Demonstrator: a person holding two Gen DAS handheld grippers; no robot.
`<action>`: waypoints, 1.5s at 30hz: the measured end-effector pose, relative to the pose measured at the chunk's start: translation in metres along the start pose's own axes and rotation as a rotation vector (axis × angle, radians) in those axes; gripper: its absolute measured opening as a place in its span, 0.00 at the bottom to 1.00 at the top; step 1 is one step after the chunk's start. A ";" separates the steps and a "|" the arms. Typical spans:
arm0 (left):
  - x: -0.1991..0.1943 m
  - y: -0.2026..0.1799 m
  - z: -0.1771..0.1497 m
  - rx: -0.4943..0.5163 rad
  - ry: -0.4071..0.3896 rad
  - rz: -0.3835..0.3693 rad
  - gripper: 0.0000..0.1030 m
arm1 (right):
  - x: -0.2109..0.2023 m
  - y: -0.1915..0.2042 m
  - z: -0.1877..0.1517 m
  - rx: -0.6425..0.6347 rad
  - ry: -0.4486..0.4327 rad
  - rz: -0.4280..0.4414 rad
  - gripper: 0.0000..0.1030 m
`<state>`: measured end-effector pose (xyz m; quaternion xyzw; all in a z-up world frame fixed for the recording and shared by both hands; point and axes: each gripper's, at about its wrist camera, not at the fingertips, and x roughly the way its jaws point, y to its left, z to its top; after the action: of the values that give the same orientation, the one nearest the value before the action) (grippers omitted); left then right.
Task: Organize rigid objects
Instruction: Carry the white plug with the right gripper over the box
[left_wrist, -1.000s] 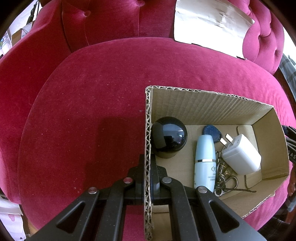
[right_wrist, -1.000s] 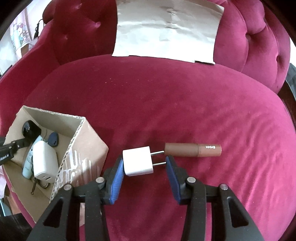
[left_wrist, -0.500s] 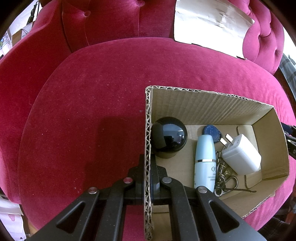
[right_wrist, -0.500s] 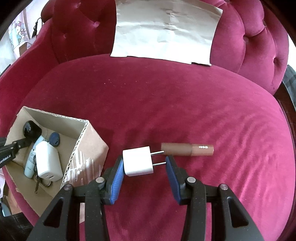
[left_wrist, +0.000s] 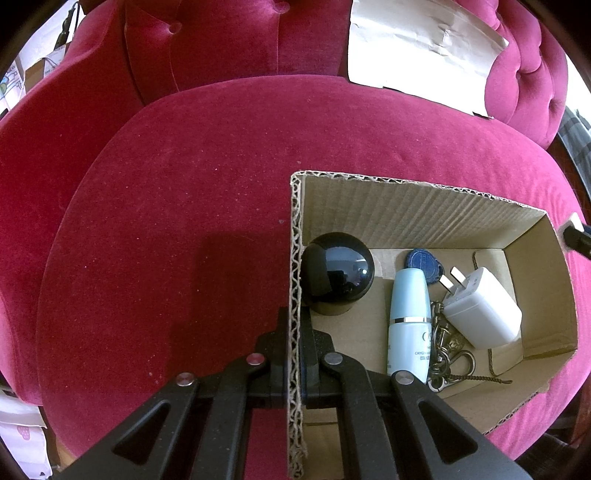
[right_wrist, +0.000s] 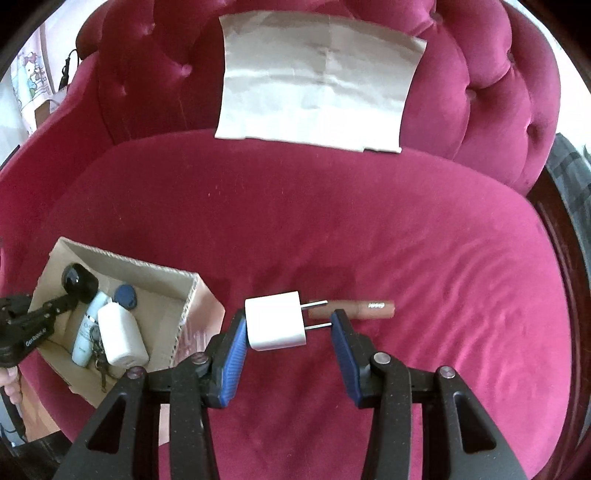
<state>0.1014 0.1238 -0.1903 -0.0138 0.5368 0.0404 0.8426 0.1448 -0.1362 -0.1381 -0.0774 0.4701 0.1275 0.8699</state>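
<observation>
Right gripper (right_wrist: 288, 325) carries white plug adapter (right_wrist: 275, 321); cardboard box (right_wrist: 184, 295) lies to its left, pinned by left gripper (left_wrist: 293, 354)

Adapter sits clamped end to end between the blue pads (right_wrist: 234, 341), body against the left pad, the two prongs pointing at the right one, so its long axis runs straight across the jaws, level with the cushion (right_wrist: 369, 229). Box opening is down-left of the load in the right wrist view; the carry should go leftward, over the near box wall. Left gripper is clenched on the box's corrugated side wall (left_wrist: 295, 258), steadying it. Free floor appears to remain at the box's near end (judgement), beside the larger white charger (left_wrist: 480, 314), pale blue bottle (left_wrist: 408, 317), key bunch (left_wrist: 448, 347), blue fob (left_wrist: 424, 260) and black ball-shaped object (left_wrist: 338, 273). Brown tube (right_wrist: 354, 309) lies on the cushion behind the prongs, not boxed yet
</observation>
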 end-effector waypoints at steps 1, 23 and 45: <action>0.000 0.000 0.000 0.000 0.000 0.000 0.03 | -0.003 0.001 0.001 0.003 -0.007 0.001 0.47; -0.001 0.001 0.001 0.000 -0.001 -0.001 0.03 | -0.034 0.054 0.027 -0.038 -0.082 0.092 0.47; -0.001 0.001 0.001 -0.001 -0.002 0.000 0.03 | -0.015 0.127 0.023 -0.112 -0.047 0.203 0.47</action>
<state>0.1019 0.1252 -0.1885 -0.0142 0.5359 0.0407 0.8432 0.1184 -0.0115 -0.1146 -0.0748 0.4472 0.2428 0.8576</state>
